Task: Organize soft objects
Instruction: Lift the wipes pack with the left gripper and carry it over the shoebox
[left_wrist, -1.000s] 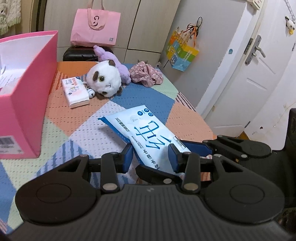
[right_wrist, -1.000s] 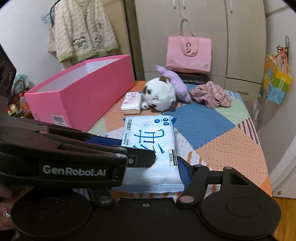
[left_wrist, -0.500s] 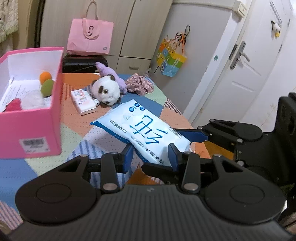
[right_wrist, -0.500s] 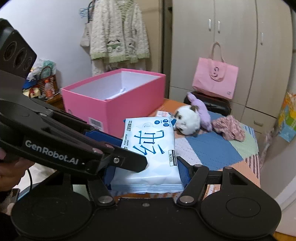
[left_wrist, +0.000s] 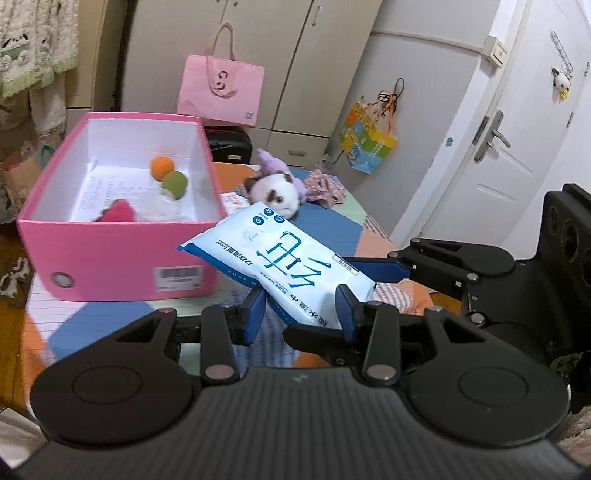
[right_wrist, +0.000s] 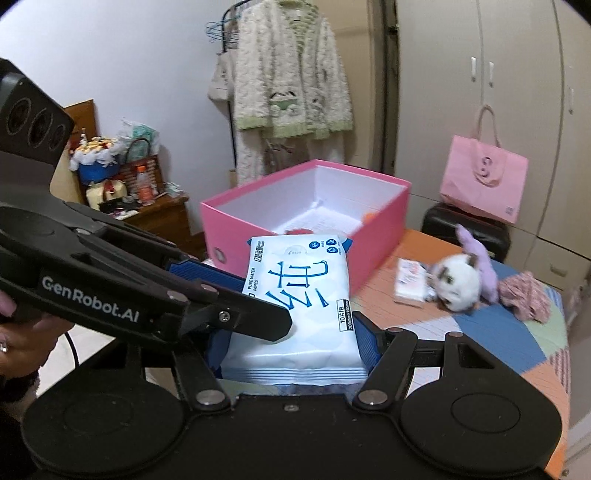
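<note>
A white and blue pack of wet wipes (left_wrist: 280, 258) is held in the air in front of the pink box (left_wrist: 110, 258). My left gripper (left_wrist: 301, 314) is shut on its near end. My right gripper (right_wrist: 291, 343) is shut on the same pack (right_wrist: 299, 295), squeezing its sides. The pink box (right_wrist: 376, 236) is open and holds an orange ball (left_wrist: 159, 168), a green ball (left_wrist: 173, 182) and a red soft thing (left_wrist: 118, 212). A white plush cat (left_wrist: 273, 195) lies on the quilted table beyond.
A small tissue pack (right_wrist: 408, 282), a purple plush (right_wrist: 476, 258) and a pink floral cloth (right_wrist: 524, 295) lie on the patchwork table (right_wrist: 509, 332). A pink paper bag (left_wrist: 219, 90) stands on a black case behind. A white door (left_wrist: 498, 147) is at the right.
Both grippers have lifted the wipes pack off the table and carried it left and up toward the pink box. The inside of the box has come into view.
</note>
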